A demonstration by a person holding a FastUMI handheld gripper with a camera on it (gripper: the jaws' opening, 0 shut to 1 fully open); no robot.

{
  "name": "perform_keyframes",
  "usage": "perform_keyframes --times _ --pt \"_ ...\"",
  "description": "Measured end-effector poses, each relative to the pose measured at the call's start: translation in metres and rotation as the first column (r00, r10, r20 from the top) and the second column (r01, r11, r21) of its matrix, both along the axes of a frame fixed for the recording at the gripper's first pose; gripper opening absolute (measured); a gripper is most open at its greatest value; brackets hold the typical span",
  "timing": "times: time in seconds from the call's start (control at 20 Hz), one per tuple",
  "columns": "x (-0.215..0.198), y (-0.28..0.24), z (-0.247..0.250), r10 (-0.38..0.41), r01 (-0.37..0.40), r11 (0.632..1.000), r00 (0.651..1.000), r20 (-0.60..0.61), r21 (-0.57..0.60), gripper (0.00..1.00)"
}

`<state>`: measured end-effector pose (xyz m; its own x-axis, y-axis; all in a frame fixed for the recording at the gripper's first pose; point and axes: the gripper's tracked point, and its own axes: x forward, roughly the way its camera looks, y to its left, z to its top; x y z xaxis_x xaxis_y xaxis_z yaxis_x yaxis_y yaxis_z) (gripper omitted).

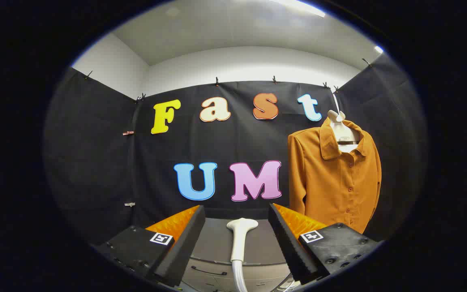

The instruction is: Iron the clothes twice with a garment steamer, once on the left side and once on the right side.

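A white garment steamer head (239,235) with its hose lies on a grey cabinet top (213,239), between my two fingers and apart from both. My gripper (236,217) is open, with a wide gap on each side of the steamer. An orange-brown buttoned shirt (335,178) hangs on a white hanger (341,127) against the black wall, beyond my right finger and above the cabinet's right end.
The grey cabinet has drawers with dark handles (208,271) on its front face. Black cloth walls close in the booth on the left, the back and the right.
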<state>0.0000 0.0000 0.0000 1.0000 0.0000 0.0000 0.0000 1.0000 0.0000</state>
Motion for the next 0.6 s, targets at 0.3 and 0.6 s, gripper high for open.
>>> perform_keyframes --times 0.3,0.6 --pt "-0.0011 0.005 -0.0063 0.01 -0.01 1.0 1.0 -0.014 0.004 0.98" --pt "0.0007 0.0052 -0.0074 0.006 -0.006 1.0 1.0 -0.018 -0.005 0.99"
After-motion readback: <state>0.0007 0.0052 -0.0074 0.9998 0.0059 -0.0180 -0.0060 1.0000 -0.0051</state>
